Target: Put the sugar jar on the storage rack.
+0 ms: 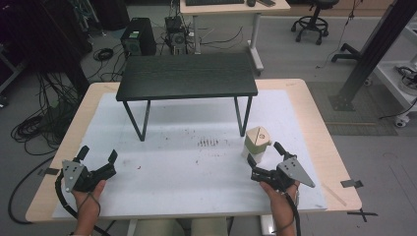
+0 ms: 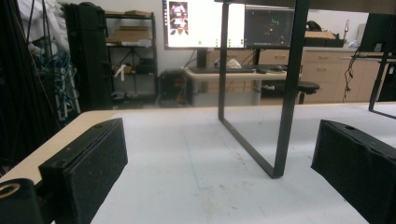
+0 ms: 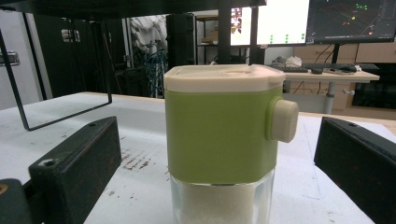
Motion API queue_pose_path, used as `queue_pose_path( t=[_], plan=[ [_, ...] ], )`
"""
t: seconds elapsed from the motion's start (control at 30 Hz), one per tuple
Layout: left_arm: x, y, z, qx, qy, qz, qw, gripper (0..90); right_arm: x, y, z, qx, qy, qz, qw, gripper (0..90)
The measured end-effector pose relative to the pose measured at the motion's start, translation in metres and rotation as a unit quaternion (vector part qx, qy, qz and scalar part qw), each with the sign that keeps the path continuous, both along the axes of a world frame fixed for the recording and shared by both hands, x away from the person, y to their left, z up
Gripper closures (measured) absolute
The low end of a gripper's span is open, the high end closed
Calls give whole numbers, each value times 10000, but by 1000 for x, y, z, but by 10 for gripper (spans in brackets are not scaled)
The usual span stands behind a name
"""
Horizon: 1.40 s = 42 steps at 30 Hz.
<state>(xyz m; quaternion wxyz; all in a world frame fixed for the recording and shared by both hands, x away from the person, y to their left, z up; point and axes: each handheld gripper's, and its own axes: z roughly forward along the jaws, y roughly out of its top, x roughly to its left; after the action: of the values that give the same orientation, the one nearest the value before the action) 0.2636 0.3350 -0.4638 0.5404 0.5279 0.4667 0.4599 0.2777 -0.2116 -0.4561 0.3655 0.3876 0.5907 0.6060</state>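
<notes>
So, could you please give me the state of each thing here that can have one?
Left gripper: open, holding nothing.
Right gripper: open, jaws either side of the dispenser, not clamped.
Dispenser: upright, lid on, white grains in its clear base.
Small black table: upright, top bare.

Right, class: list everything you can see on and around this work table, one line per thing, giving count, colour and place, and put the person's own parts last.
Dispenser jar: one, green body with cream lid and clear base holding white grains, upright at the table's right, between the right gripper's open jaws.
Small table: one, black top on thin black legs, standing at the far middle of the work table.
White mat: one, covering most of the wooden work table, with reddish specks near its middle.
Office chair: one, black, on the floor at far right.
Left gripper: one, black, open, near left.
Right gripper: one, black, open, near right.
Hands: two, at the bottom edge.
</notes>
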Motion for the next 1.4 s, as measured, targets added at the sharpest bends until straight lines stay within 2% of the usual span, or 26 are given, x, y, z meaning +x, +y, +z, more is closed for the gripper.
queue_pose_path(
  t=[0.4, 0.93, 1.17, 1.4],
  plan=[
    [0, 0, 0, -2, -2, 1, 10000, 35, 15, 8, -5, -5, 82, 41, 10000, 10],
    [0, 0, 0, 8, 5, 5, 10000, 35, 34, 14, -19, -59, 179, -8, 9998, 15],
    [0, 0, 0, 9, 3, 2, 10000, 35, 37, 16, -24, -130, 156, -63, 9998, 22],
    [0, 0, 0, 8, -1, 1, 10000, 35, 38, 17, -25, -54, 138, -156, 9998, 25]
  ],
)
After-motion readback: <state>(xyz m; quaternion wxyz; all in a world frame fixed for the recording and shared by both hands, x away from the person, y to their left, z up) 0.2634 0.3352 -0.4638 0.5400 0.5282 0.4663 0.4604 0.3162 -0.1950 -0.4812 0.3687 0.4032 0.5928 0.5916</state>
